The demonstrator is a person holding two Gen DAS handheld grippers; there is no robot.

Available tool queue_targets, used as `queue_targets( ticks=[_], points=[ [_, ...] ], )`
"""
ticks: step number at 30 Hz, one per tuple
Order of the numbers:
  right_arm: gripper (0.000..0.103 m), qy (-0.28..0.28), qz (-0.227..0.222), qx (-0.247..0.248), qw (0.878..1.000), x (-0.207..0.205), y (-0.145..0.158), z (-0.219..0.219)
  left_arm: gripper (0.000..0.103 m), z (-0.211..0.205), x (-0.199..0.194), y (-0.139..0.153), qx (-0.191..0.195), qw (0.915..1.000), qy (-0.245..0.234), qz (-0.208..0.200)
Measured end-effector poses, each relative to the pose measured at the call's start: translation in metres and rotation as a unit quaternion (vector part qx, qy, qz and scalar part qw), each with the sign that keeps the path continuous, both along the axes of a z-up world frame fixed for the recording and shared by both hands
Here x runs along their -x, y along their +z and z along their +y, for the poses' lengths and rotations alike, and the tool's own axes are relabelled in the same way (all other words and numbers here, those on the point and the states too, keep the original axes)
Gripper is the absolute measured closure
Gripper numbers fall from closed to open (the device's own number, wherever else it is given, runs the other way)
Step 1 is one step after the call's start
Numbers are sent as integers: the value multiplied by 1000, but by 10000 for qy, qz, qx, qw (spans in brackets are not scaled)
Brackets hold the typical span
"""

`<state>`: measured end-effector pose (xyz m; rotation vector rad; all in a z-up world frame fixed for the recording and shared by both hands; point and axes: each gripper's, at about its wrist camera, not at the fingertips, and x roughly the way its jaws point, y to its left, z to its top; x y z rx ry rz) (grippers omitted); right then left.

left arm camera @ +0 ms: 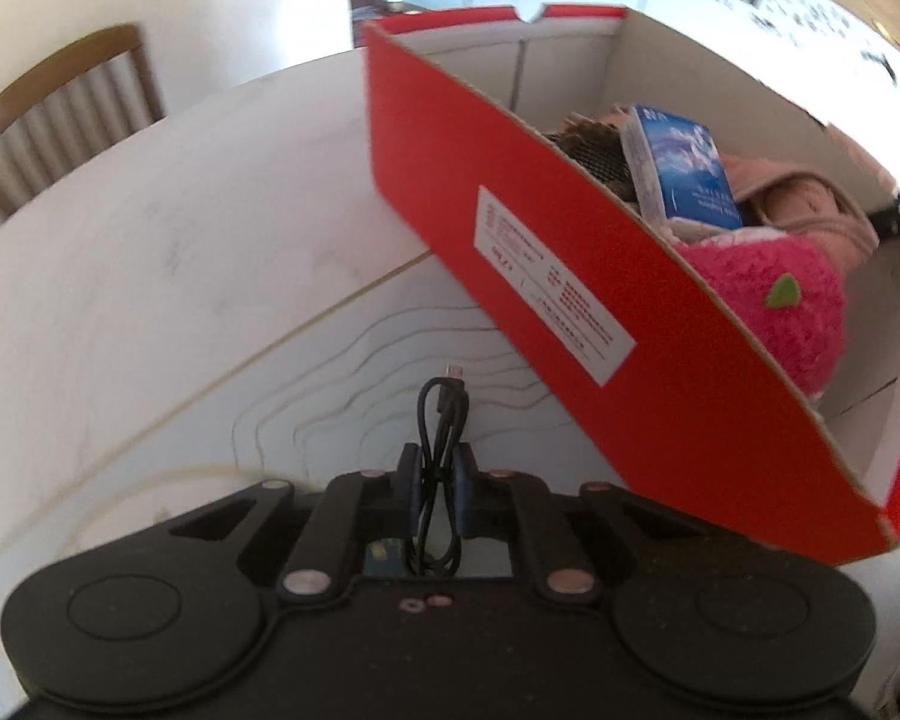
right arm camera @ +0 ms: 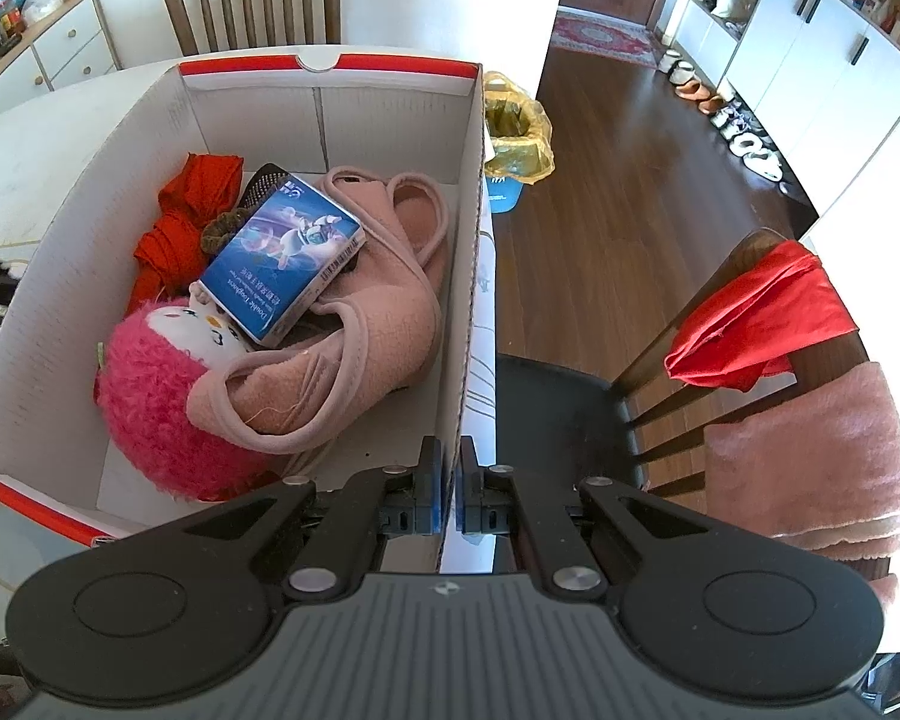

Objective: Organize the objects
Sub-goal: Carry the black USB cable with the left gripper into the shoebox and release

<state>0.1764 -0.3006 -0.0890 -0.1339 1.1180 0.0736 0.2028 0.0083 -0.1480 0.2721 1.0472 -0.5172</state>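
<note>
A red cardboard box (left arm camera: 570, 276) stands on the white table, with white inner walls in the right wrist view (right arm camera: 390, 120). Inside lie a pink plush toy (right arm camera: 156, 408), a pink fleece garment (right arm camera: 354, 348), a blue packet (right arm camera: 288, 252) and red cloth (right arm camera: 180, 222). My left gripper (left arm camera: 439, 468) is shut on a coiled black USB cable (left arm camera: 441, 456), held above the table just outside the box's red side. My right gripper (right arm camera: 452, 468) is shut on the box's right wall (right arm camera: 471, 312).
A wooden chair (left arm camera: 60, 114) stands beyond the table. To the right of the box, another chair (right arm camera: 750, 348) carries red and pink cloth. A blue bin with a yellow bag (right arm camera: 516, 144) stands on the wooden floor. White cabinets (right arm camera: 810, 72) line the far wall.
</note>
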Motion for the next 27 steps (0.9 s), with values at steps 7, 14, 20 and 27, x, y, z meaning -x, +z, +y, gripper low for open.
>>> queue_targets(
  ticks=[7,14,20,27],
  points=[
    [99,57,-81,26,9999,2,0,1,96,16,32,27,435,9973,592,-6],
    [99,127,-150,4,9998,4,0,0,96,12,42,81,799,9928,762,-466],
    [99,184,-186,-42,9996,6,0,-1,96,-4,42,123,1159,9885,640,-727],
    [99,231,-195,-81,9995,5,0,-3,96,-39,19,150,1203,9871,368,-989]
  ],
)
